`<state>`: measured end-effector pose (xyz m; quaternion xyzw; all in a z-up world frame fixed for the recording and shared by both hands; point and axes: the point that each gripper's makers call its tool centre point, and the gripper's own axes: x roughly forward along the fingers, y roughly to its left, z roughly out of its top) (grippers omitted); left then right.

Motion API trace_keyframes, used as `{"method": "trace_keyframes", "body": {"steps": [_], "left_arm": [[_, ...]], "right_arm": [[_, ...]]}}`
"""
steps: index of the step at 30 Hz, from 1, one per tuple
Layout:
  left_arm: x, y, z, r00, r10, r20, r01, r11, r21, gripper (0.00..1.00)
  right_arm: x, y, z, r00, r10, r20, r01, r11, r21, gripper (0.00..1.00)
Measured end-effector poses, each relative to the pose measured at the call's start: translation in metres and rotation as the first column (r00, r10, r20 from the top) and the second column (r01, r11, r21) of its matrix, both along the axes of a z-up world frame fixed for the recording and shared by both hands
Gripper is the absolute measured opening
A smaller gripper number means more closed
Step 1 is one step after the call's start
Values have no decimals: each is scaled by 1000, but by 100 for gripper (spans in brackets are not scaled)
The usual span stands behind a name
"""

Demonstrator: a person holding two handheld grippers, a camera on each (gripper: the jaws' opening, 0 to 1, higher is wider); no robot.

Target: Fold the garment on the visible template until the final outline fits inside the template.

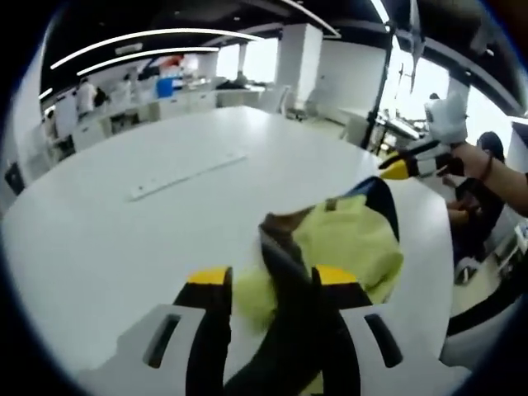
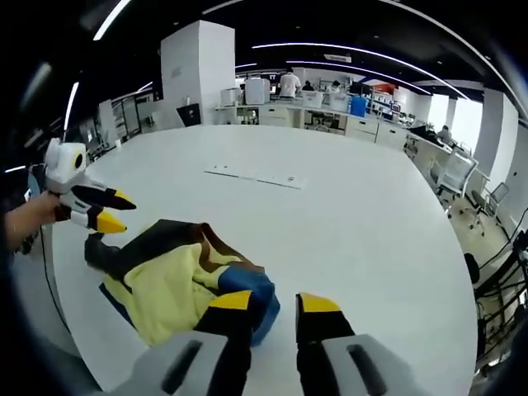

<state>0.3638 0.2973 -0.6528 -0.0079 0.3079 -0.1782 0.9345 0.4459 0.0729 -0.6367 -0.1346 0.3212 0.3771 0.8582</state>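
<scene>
The left hand-held gripper [image 1: 272,285] has its yellow-tipped jaws apart, dark cloth of the garment [image 1: 355,239] running up between them; whether they pinch it is hard to tell. The yellow, brown and blue garment lies crumpled near the white surface's [image 2: 346,223] edge. The right hand-held gripper [image 2: 274,307] stands open, empty, its left jaw tip just beside the blue fold.
</scene>
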Motion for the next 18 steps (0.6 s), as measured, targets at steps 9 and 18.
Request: {"method": "trace_keyframes", "body": {"steps": [9,18], "left_arm": [[19,-10,-17,998,-45,-36,44,999,-26,35],[30,-7,-37,994,-45,-96,43,999,-22,30]], "right_arm": [[7,7,-7,997,2,-82,-1,1000,17,12],[6,-2,-32,977,-48,-206,41,999,-36,7]]}}
